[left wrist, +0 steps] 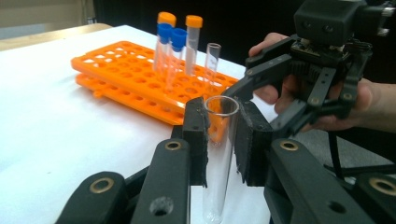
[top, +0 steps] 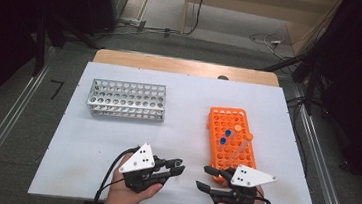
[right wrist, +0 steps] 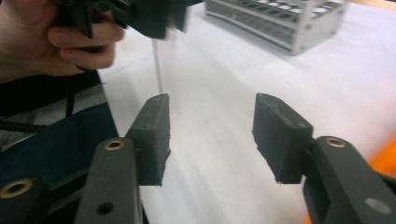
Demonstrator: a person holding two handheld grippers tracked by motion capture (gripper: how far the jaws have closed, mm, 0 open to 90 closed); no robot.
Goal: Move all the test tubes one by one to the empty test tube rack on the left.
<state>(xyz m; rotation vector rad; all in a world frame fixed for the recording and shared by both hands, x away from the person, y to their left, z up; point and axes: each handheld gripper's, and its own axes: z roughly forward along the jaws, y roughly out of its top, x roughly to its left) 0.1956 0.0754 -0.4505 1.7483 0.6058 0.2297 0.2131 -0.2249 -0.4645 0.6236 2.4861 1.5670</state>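
My left gripper (top: pixel 179 166) (left wrist: pixel 221 140) is shut on a clear glass tube (left wrist: pixel 217 154), held upright with its open mouth up, near the table's front edge. The same glass tube (right wrist: pixel 163 65) hangs down from that gripper in the right gripper view. My right gripper (top: pixel 205 178) (right wrist: pixel 210 135) stands open and empty a little to the right of it. The orange rack (top: pixel 230 137) (left wrist: pixel 135 79) lies beyond the right gripper. It holds two blue-capped tubes (left wrist: pixel 170 51), two orange-capped tubes (left wrist: pixel 192 42) and one bare glass tube (left wrist: pixel 211 63).
A silver metal rack (top: pixel 126 99) (right wrist: pixel 285 23) with many empty holes stands at the back left of the white table (top: pixel 115 141). The table's front edge runs just under both hands. Cables lie on the floor beyond the table.
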